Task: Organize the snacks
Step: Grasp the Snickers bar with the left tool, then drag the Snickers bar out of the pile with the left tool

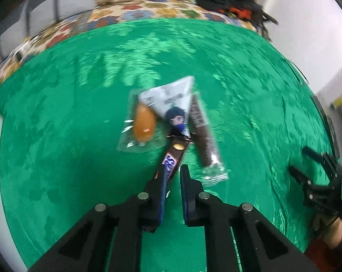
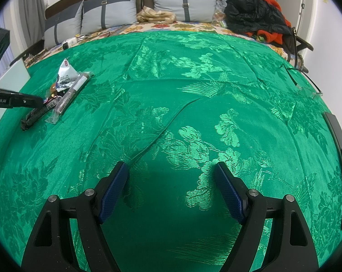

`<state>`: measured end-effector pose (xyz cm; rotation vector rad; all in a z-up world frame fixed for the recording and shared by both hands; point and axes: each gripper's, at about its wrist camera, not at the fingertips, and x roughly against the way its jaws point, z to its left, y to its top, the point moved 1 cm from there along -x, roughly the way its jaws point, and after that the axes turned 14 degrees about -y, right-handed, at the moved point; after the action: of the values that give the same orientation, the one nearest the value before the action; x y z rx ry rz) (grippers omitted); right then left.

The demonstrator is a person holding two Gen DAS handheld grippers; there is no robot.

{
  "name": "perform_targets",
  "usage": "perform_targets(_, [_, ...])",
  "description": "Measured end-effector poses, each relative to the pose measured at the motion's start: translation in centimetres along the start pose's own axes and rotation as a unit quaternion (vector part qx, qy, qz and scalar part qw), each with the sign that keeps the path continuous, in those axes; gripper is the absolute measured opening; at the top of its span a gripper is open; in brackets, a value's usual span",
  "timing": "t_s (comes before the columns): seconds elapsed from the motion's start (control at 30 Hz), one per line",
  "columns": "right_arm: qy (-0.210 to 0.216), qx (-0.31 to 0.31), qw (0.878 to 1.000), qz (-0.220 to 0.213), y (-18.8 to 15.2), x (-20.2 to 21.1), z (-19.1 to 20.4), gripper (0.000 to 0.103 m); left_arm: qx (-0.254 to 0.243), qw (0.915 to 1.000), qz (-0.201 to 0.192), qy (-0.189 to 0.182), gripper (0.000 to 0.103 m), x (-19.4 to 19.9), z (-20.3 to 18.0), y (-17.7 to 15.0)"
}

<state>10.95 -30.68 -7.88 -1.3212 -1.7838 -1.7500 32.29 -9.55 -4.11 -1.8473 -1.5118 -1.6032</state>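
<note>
Left gripper [image 1: 173, 170] clenched on chocolate bar [image 1: 171, 162]; right gripper [image 2: 171, 170] released above green brocade bedspread [image 2: 193, 90].

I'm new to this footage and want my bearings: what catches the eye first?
The shiny green cloth with a woven flower pattern fills both views, spread over a bed. At its left side in the right wrist view lies a small cluster of snack packets, and the left gripper has a Snickers bar between its fingers. The right gripper hangs open over bare cloth, holding nothing.
</note>
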Motion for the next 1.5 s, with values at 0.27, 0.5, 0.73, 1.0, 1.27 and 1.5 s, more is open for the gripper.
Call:
perform_targets(0.27, [0.000,0.000,1.000,0.000,0.0,0.0,-0.1,0.082,-0.030,0.9990,0.015,0.031,0.051,-1.3,0.3,-0.3])
perform_targets(0.5, [0.000,0.000,1.000,0.000,0.0,0.0,0.0,0.082,-0.020,0.9994,0.002,0.029,0.016,-1.1,-0.5,-2.4])
perform_targets(0.73, [0.000,0.000,1.000,0.000,0.0,0.0,0.0,0.082,0.008,0.9977,-0.029,0.061,0.016,3.7,-0.7,-11.1])
perform_targets(1.0, [0.000,0.000,1.000,0.000,0.0,0.0,0.0,0.082,0.063,0.9923,-0.070,0.080,0.070,4.2,1.9,-13.2])
perform_targets(1.27, [0.000,0.000,1.000,0.000,0.0,0.0,0.0,0.082,0.042,0.9894,-0.085,0.109,0.089,3.4,2.0,-13.5])
perform_targets(1.5, [0.000,0.000,1.000,0.000,0.0,0.0,0.0,0.082,0.047,0.9865,-0.105,0.117,0.103,3.3,2.7,-14.5])
